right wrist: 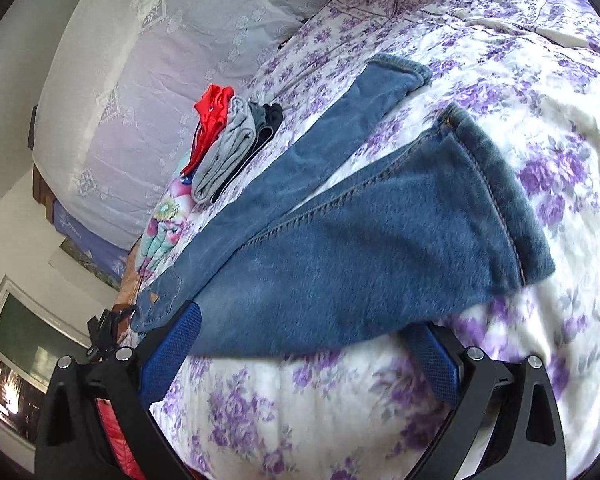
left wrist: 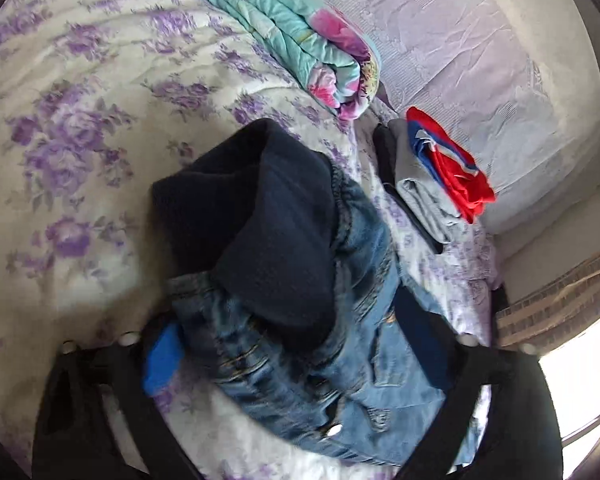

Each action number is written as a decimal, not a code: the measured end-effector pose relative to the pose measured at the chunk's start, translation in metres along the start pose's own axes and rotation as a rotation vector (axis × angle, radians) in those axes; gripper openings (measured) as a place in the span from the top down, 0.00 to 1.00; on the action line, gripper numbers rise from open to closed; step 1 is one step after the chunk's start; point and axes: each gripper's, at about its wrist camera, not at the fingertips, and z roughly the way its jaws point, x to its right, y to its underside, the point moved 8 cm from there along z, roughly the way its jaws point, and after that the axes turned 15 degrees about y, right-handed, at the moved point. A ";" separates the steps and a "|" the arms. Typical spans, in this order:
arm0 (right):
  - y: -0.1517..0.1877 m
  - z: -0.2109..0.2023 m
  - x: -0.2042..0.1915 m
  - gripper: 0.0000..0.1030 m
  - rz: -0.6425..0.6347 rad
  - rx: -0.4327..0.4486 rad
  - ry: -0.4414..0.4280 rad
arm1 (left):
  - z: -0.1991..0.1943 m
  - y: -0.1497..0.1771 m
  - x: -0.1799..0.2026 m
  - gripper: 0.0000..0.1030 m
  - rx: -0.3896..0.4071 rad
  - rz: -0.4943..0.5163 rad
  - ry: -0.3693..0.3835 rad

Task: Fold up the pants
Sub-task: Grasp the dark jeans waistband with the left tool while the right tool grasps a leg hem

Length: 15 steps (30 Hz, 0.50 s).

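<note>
Blue jeans (right wrist: 340, 240) lie on a bed with a purple flowered cover (right wrist: 500, 60), legs spread flat, the dark-lined waist turned over. Both the left gripper (left wrist: 300, 356) and right gripper (right wrist: 312, 348) have fingers apart around denim, not clamped. Folding looks barely begun; folded clothes (right wrist: 228, 148) sit nearby
</note>
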 end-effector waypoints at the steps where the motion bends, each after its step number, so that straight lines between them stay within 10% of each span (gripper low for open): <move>1: -0.003 0.002 -0.001 0.03 -0.008 0.011 0.006 | -0.003 0.003 -0.001 0.38 0.012 0.015 -0.029; 7: -0.038 0.016 -0.002 0.15 -0.027 0.071 0.004 | -0.015 0.006 -0.002 0.65 0.012 -0.030 0.063; 9: -0.055 0.022 0.000 0.65 -0.028 0.076 0.005 | -0.024 0.012 0.006 0.68 0.017 -0.001 0.048; 11: -0.076 0.024 0.005 0.92 0.007 0.063 -0.031 | -0.039 0.019 0.017 0.70 0.030 0.028 0.029; 15: -0.103 0.015 0.001 0.91 -0.056 0.070 -0.037 | -0.077 0.041 0.026 0.70 0.062 0.006 0.057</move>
